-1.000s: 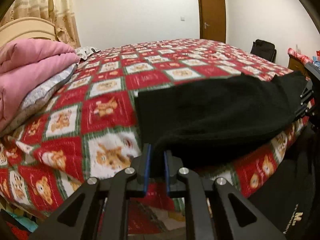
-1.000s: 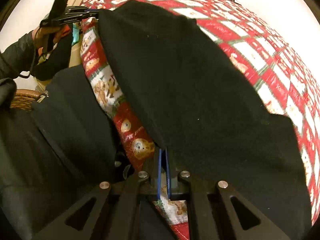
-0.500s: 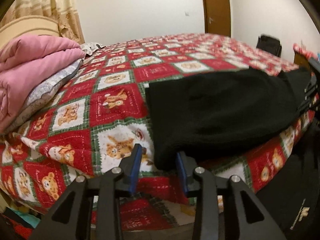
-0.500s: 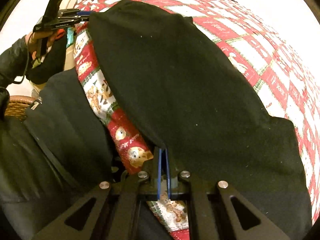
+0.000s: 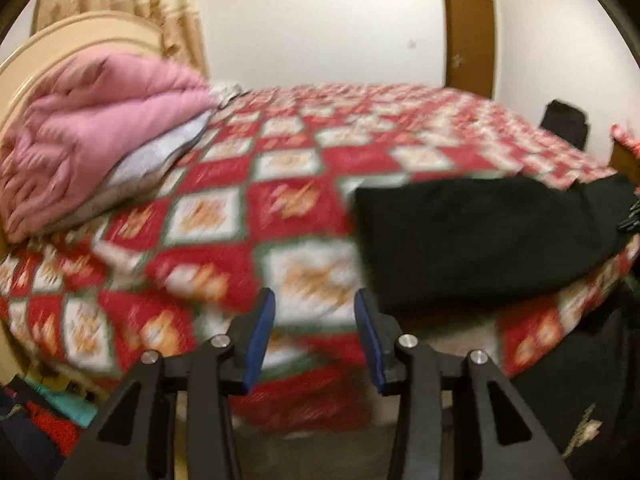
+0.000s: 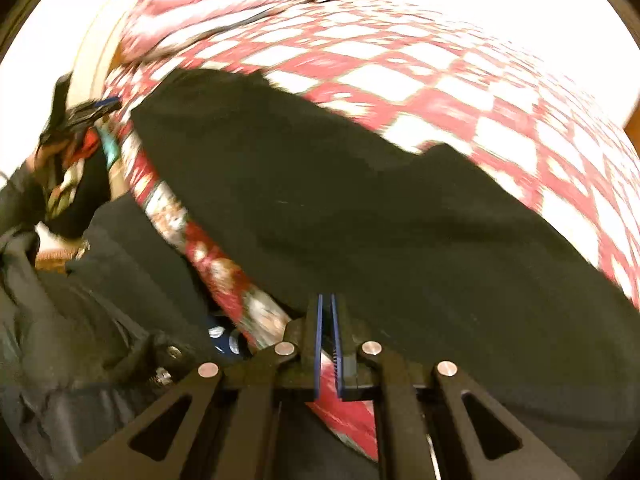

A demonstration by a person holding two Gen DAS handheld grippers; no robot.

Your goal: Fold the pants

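Black pants (image 5: 480,236) lie folded along the near edge of a bed with a red, white and green teddy-bear quilt (image 5: 248,208). My left gripper (image 5: 315,312) is open and empty, just left of the pants' corner, over the quilt edge. In the right wrist view the pants (image 6: 360,216) spread wide across the bed. My right gripper (image 6: 327,304) has its jaws nearly together at the pants' near edge; a thin gap shows between the blue pads, with no cloth seen in it. The left gripper also shows in the right wrist view (image 6: 84,110). Both views are motion-blurred.
A pink duvet (image 5: 92,128) on a grey pillow lies at the headboard end. A brown door (image 5: 470,36) and a dark bag (image 5: 566,122) stand beyond the bed. The person's dark clothing (image 6: 80,320) fills the left of the right wrist view.
My left gripper let go of the pants' corner, opened wide and moved left, away from it. My right gripper's pads have parted slightly and the pants' edge has slipped out.
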